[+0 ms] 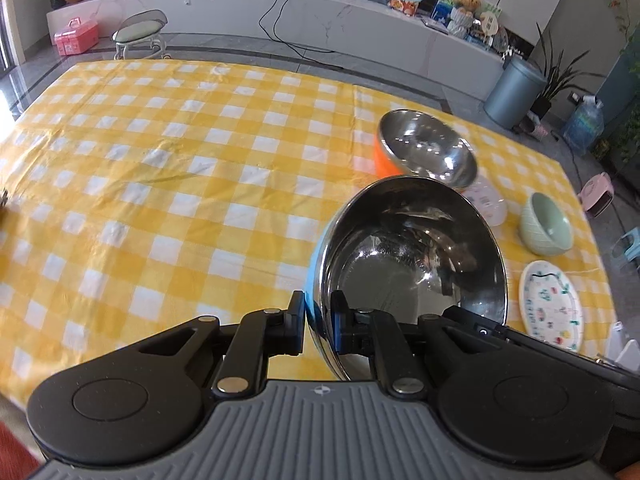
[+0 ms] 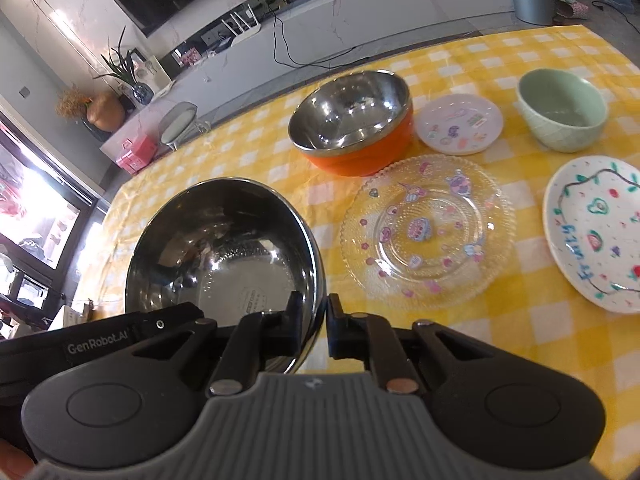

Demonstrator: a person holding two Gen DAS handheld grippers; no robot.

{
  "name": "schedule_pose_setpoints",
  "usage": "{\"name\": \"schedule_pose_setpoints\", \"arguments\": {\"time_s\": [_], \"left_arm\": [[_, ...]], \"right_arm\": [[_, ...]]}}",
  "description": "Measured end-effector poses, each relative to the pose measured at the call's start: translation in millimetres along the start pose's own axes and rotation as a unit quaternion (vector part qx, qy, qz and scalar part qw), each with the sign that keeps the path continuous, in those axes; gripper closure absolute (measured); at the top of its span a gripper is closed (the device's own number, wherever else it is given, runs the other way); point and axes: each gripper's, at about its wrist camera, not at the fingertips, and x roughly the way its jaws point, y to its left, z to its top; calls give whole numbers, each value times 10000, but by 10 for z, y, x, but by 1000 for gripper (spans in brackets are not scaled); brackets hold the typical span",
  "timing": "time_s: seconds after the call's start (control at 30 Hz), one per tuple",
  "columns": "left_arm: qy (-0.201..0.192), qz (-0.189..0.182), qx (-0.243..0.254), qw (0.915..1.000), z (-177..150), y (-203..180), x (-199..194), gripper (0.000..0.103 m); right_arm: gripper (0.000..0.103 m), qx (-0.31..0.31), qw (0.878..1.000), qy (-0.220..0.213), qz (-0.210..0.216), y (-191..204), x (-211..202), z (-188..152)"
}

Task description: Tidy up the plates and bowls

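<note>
Steel blue-sided bowl, empty, rim clamped by left tool and right tool.

Left gripper pinched on the steel bowl's rim; right gripper clamped likewise; both angled downward.

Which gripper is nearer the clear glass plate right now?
Right. The right gripper grips the steel bowl's rim beside the glass plate; the left gripper clamps the bowl's opposite rim.

Yellow-and-white checked tablecloth, orange-sided steel bowl, pale green bowl
</note>
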Motion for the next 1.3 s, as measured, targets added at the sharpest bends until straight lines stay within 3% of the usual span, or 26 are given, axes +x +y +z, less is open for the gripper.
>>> {"name": "schedule_pose_setpoints", "arguments": {"time_s": [0.43,1.0,1.3], "left_arm": [[101,-249,-254,9993,-435,-79,-135,88],[781,-338,-830,9929,-637,-1,260,89],[945,-204,-911,9911,-664,-16,381,89]], "right_arm": [[94,-78,9998,47,179,-266,-408,-288],[92,482,9962,714,-88,-541,-181,-434],[89,673,9945,795,-84,-627,-163,-438]]}}
